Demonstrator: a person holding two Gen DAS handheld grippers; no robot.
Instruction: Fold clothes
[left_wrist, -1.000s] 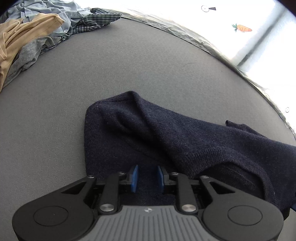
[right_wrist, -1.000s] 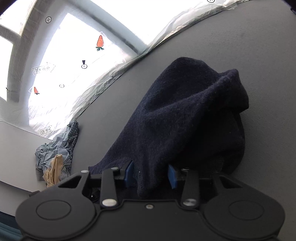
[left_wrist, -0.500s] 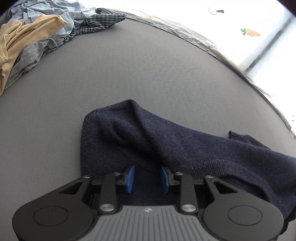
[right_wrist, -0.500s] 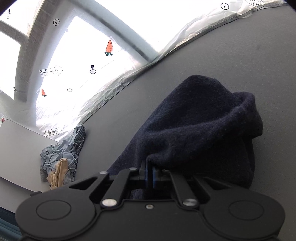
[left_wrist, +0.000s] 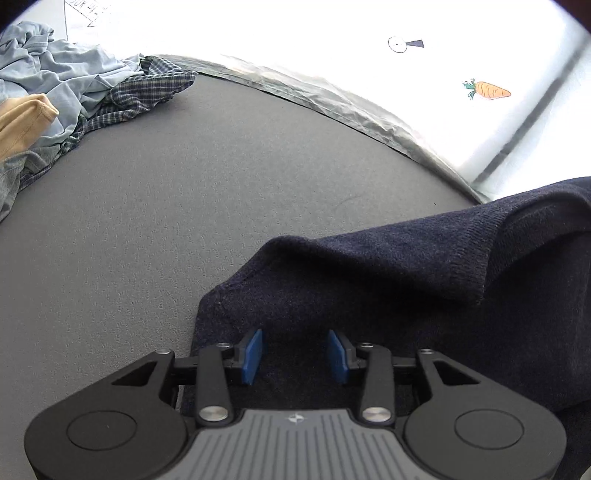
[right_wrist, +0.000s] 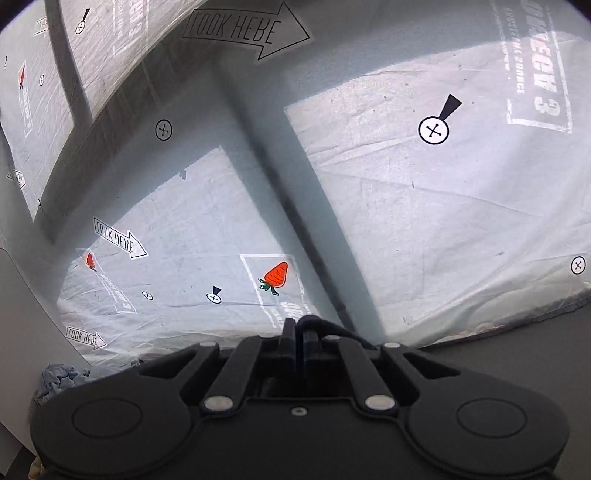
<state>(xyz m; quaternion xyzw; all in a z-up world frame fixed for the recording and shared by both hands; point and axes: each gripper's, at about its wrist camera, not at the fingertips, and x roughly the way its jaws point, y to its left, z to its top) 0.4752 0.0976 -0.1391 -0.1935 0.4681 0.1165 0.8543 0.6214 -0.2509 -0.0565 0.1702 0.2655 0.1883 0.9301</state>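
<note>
Presently catalogued — one navy knit sweater (left_wrist: 369, 295), soft, thick and limp, lying on the grey table (left_wrist: 221, 184). It spreads beneath and ahead of the left gripper (left_wrist: 295, 354), whose blue pads (left_wrist: 253, 354) stand wide apart over the cloth, holding nothing. To the right of those fingers a ribbed hem (left_wrist: 476, 258) rises off the surface.

Right gripper (right_wrist: 298, 332): fingers pinched together on a dark fold of the sweater (right_wrist: 317, 325); little of the cloth shows past the tips, so how deep the grip sits is probably shallow but hard to judge.

Handling, as a judgement: moderate weight, drapes and sags, will not hold a crease unaided; the knit grips the pads well, though a thin pinch may creep out. Best taken at the ribbed hem or a corner edge (left_wrist: 221, 291), just ahead-left of the left fingers.

Other stock — a heap of unfolded clothes (left_wrist: 74, 96), well apart, far ahead-left of the left fingers.
</note>
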